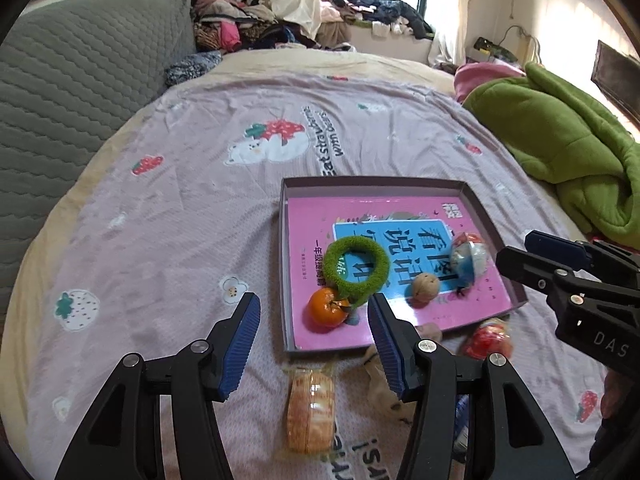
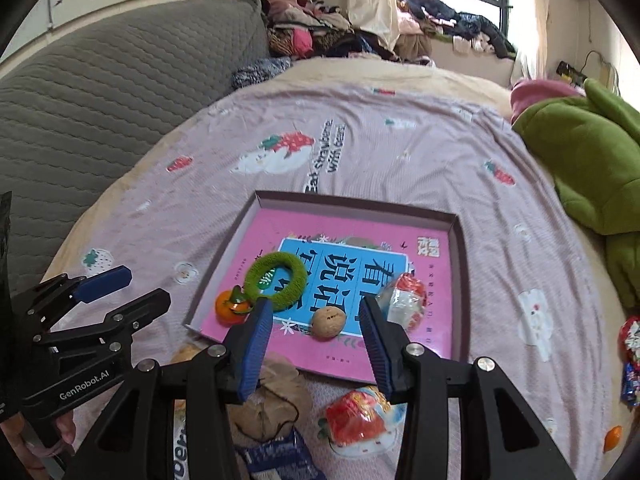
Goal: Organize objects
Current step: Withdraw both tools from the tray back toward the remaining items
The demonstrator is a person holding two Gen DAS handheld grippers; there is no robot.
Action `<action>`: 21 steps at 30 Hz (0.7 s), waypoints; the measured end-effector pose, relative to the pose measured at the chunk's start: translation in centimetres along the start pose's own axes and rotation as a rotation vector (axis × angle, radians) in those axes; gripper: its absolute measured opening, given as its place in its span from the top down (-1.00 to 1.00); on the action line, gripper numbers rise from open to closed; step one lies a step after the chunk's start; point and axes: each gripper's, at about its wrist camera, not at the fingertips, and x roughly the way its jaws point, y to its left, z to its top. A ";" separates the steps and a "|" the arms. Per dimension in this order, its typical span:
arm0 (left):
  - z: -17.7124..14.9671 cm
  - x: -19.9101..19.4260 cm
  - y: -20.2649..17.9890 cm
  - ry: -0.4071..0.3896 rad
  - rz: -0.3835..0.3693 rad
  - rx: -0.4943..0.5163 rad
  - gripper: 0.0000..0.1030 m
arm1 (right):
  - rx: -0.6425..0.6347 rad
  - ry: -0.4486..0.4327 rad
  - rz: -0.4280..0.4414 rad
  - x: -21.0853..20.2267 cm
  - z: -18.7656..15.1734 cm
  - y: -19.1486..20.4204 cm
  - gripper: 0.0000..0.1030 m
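A: Pink is everywhere! A pink book (image 1: 404, 264) lies flat in a shallow tray (image 1: 360, 184), and the tray sits on a bed sheet (image 1: 180, 208) with strawberries printed on it.

B: What is on the book?

A: A fuzzy green ring (image 1: 356, 268), a little orange tangerine (image 1: 327, 307) touching the ring, a brown walnut (image 1: 426, 286), and a shiny wrapped snack (image 1: 469, 255) near the right wall of the tray.

B: Where are the tools?

A: The left tool (image 1: 314, 346) is wide apart and holds nothing. Between its blue fingers, on the sheet just in front of the tray, lies a wrapped orange biscuit pack (image 1: 311, 412). The right tool (image 2: 316, 340) is wide apart too, and holds nothing. It hangs over the near edge of the tray, with the walnut between its fingers in the right wrist view.

B: What lies loose on the bed?

A: A red and white snack bag (image 2: 360, 420) just in front of the tray, a tan cloth pouch (image 2: 272, 404) beside it, and a blue packet (image 2: 280, 456) at the very bottom. Far right there are more shiny wrappers (image 2: 632, 344) and another small orange fruit (image 2: 613, 438).

B: Anything big nearby?

A: A green fleece blanket (image 1: 568, 144) is bunched on the right. A grey quilted headboard (image 1: 80, 92) is on the left, and a pile of clothes (image 1: 248, 24) is at the back by the window.
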 end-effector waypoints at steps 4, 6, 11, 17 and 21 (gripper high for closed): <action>-0.3 -2.4 -0.3 -0.028 0.004 0.011 -0.12 | -0.012 -0.021 -0.008 -2.3 -0.2 0.2 0.12; -0.5 -3.6 -0.5 -0.039 0.004 0.012 -0.12 | -0.020 -0.038 -0.017 -3.7 -0.4 0.3 0.12; -0.8 -6.0 -0.9 -0.066 0.003 0.015 -0.12 | -0.034 -0.069 -0.038 -6.5 -0.9 0.4 0.12; -1.2 -8.7 -2.0 -0.098 0.003 0.034 -0.12 | -0.053 -0.103 -0.062 -9.4 -1.9 0.3 0.12; -1.8 -9.9 -2.4 -0.111 -0.004 0.039 -0.12 | -0.068 -0.115 -0.073 -10.5 -2.7 0.3 0.11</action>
